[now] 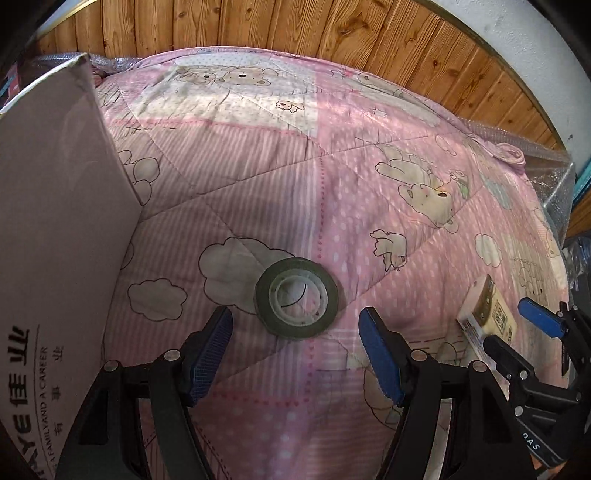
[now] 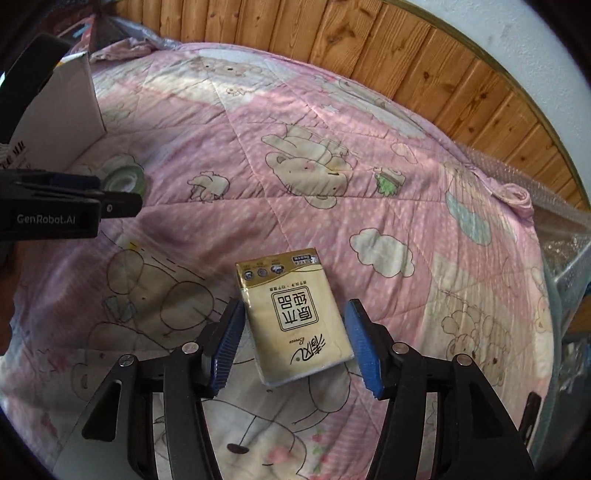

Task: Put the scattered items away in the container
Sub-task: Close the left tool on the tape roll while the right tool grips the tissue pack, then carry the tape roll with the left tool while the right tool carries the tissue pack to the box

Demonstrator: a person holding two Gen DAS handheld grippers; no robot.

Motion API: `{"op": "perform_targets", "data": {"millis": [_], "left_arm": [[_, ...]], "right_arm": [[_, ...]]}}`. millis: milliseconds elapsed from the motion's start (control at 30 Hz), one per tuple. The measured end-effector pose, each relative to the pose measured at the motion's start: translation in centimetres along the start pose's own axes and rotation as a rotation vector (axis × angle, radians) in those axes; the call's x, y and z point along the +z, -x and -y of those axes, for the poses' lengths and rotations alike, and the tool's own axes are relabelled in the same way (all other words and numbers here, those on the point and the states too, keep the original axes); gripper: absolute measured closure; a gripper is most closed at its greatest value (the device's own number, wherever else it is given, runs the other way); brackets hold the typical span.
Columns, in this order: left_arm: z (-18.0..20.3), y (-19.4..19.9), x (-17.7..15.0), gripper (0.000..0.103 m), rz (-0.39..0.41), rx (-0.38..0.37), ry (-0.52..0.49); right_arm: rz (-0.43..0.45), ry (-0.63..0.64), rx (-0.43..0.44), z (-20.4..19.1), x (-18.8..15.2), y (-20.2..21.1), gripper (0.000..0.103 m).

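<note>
A dark green roll of tape [image 1: 296,297] lies flat on the pink quilt, just ahead of my open left gripper [image 1: 295,325], partly between its blue fingertips. A beige tissue packet [image 2: 294,315] lies on the quilt between the open fingers of my right gripper [image 2: 293,317], which do not touch it. The cardboard box [image 1: 55,221] stands at the left. In the left wrist view the tissue packet [image 1: 487,314] and the right gripper [image 1: 517,325] show at the right. In the right wrist view the left gripper [image 2: 103,192] and the tape [image 2: 125,177] show at the left, by the box [image 2: 62,110].
A pink quilt [image 1: 332,166] with bear prints covers the bed. A wood-panelled wall [image 1: 258,26] runs behind it. Bubble wrap [image 1: 546,177] lies along the right edge of the bed.
</note>
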State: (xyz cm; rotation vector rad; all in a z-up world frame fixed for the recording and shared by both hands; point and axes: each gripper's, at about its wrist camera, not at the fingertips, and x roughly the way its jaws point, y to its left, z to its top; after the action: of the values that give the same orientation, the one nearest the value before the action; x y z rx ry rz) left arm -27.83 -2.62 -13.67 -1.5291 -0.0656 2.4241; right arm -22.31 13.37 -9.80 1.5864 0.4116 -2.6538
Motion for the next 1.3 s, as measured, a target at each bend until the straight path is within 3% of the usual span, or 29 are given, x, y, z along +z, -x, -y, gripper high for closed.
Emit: {"op": "perform_targets", "data": {"millis": [100, 200, 533, 1300], "left_arm": [[0.7, -0.7, 0.5, 0.026, 0.034, 0.026, -0.039], [1.1, -0.8, 0.6, 0.053, 0.061, 0.064, -0.084], [-0.1, 2.4, -0.3, 0.054, 0.068, -0.027, -0.027], [0.6, 16.5, -5.3, 0.054, 0.174, -0.003, -0.096]], "right_arm": [[0.002, -0.081, 0.07, 1.4, -0.2, -1.0, 0.042], [-0.027, -0.245, 0.211, 3.5, -0.5, -1.7, 0.048], [0.017, -0.371, 0.379, 3.7, 0.4, 1.4, 0.049], [0.102, -0.262, 0.416, -3.9, -0.6, 9.8, 0.049]]}}
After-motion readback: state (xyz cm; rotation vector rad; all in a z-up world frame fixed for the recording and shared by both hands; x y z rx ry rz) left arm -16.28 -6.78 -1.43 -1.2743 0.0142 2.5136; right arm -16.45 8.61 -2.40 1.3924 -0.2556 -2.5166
